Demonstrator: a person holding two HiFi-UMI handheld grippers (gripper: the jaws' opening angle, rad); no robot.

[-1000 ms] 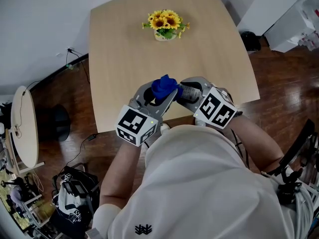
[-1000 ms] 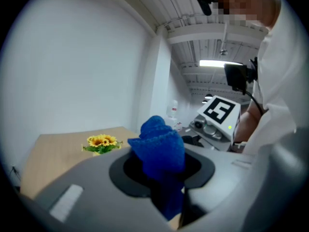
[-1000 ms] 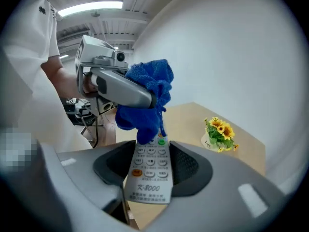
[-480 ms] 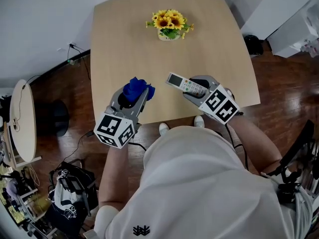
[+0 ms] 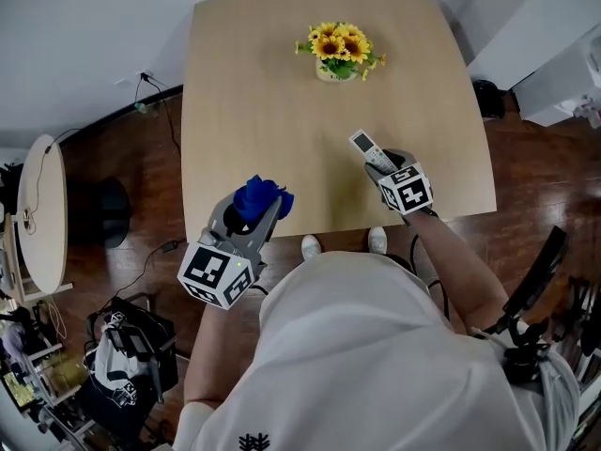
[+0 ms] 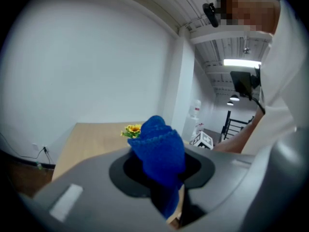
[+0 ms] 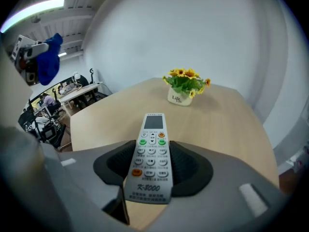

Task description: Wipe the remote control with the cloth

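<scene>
A white remote control with coloured buttons sits between the jaws of my right gripper, which is shut on it low over the light wooden table, near its front right part. A bunched blue cloth sticks up out of my left gripper, which is shut on it at the table's front edge, well to the left of the remote. The two grippers are apart.
A small white pot of yellow sunflowers stands at the far middle of the table. Dark wood floor surrounds the table, with a round side table and bags at the left. A white cabinet is at the right.
The two grippers were together, cloth against remote. They have parted: the left went left toward the table's front edge, the right went down and right with the remote toward the tabletop.
</scene>
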